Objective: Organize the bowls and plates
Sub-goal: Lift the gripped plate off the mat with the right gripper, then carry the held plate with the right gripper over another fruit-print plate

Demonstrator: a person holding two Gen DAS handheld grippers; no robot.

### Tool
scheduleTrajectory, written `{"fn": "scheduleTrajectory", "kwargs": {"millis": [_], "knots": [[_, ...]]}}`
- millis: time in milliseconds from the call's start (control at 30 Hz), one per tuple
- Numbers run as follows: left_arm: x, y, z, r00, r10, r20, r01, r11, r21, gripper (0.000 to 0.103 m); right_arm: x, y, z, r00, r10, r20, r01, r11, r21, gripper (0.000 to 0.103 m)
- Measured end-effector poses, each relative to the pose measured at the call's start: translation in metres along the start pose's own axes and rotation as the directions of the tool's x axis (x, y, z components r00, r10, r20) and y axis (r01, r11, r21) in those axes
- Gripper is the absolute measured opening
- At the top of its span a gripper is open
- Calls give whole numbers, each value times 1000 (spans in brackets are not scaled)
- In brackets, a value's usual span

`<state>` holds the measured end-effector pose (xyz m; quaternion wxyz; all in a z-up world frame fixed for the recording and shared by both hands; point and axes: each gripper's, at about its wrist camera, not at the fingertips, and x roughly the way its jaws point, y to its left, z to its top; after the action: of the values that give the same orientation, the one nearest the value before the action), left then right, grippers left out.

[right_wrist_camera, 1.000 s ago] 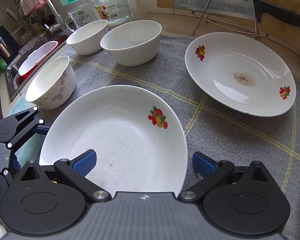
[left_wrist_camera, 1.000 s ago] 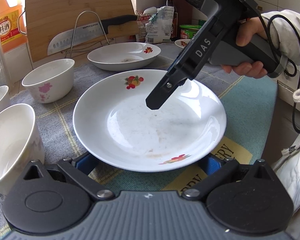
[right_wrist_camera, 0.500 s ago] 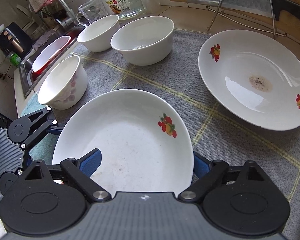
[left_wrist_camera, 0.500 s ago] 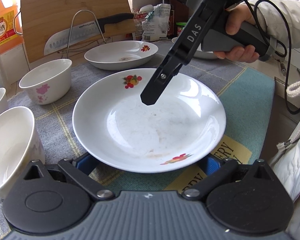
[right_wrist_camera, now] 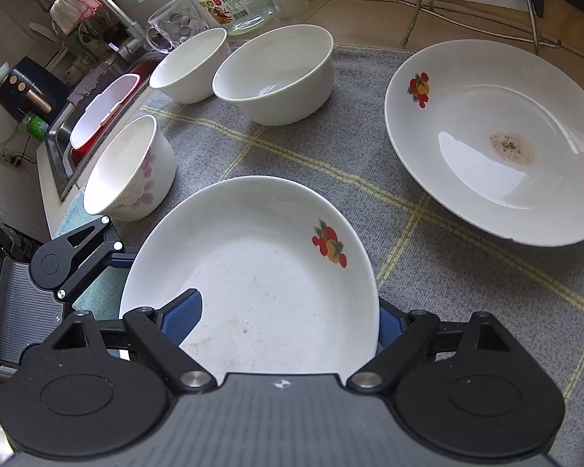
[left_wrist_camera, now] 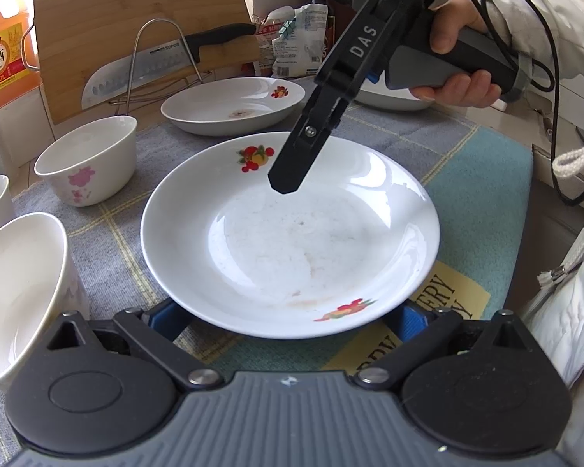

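right gripper (right_wrist_camera: 288, 321): jaws just closed in, blue pads astride near plate (right_wrist_camera: 261, 272) rim, seemingly pinching it | left gripper (left_wrist_camera: 288, 317): spread wide, plate's near edge between fingers, not gripped | plate: on grey mat (right_wrist_camera: 370, 163) | second plate (right_wrist_camera: 494, 140), stained, beyond | three bowls (right_wrist_camera: 276, 74) left.

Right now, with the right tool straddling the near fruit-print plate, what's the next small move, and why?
Probably ease the right tool shut a little further before lifting. Its jaws have just been closing with the rim of the white fruit-print ceramic plate between them. One blue pad is over the dish and one behind its rim, but a firm pinch isn't visible. The left tool sits open at the other edge.
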<state>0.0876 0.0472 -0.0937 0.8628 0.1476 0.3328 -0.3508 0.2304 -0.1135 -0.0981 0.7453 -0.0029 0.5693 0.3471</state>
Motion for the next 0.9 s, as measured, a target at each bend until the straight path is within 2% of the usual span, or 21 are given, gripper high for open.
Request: {"fn": "scheduleTrajectory", "kwargs": {"millis": [467, 900], "knots": [[-2, -3, 4, 1000, -8, -10, 8, 1000, 1, 101, -5, 3, -4, 1000, -11, 1, 11, 1000, 2, 94], [-2, -18, 22, 1000, -29, -1, 29, 1000, 10, 101, -34, -5, -17, 999, -27, 44, 27, 1000, 11, 94]]}}
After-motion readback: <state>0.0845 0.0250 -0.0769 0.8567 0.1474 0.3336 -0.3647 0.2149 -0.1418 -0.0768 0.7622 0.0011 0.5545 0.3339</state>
